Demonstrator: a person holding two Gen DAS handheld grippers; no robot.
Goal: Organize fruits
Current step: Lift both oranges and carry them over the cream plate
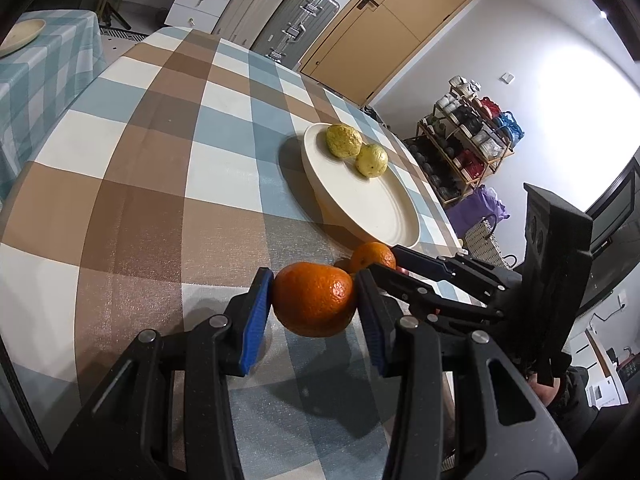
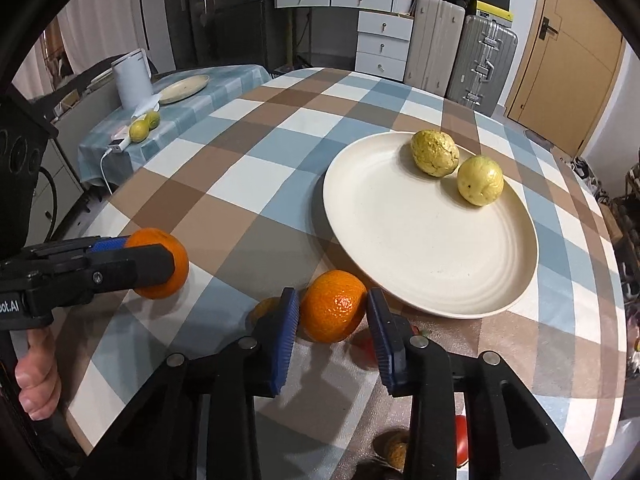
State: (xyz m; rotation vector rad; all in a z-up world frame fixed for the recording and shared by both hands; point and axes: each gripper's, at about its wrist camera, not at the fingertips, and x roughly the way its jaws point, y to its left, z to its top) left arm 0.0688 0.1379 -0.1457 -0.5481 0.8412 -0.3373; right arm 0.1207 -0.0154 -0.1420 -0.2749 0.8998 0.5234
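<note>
My left gripper (image 1: 314,294) is shut on an orange (image 1: 314,300), held just above the checked tablecloth; it also shows at the left of the right wrist view (image 2: 160,262). My right gripper (image 2: 332,316) is shut on a second orange (image 2: 333,306), near the front rim of the cream plate (image 2: 420,248). That orange (image 1: 372,256) and my right gripper's fingers (image 1: 424,270) show in the left wrist view. Two yellow-green fruits (image 2: 435,153) (image 2: 480,180) lie at the plate's far side. The plate (image 1: 360,196) also shows in the left wrist view.
A small orange fruit (image 2: 266,308), a red fruit (image 2: 366,346), another red one (image 2: 461,440) and a brownish one (image 2: 396,452) lie on the table under my right gripper. A side table (image 2: 200,100) at left holds a kettle (image 2: 132,80), a plate and two green fruits.
</note>
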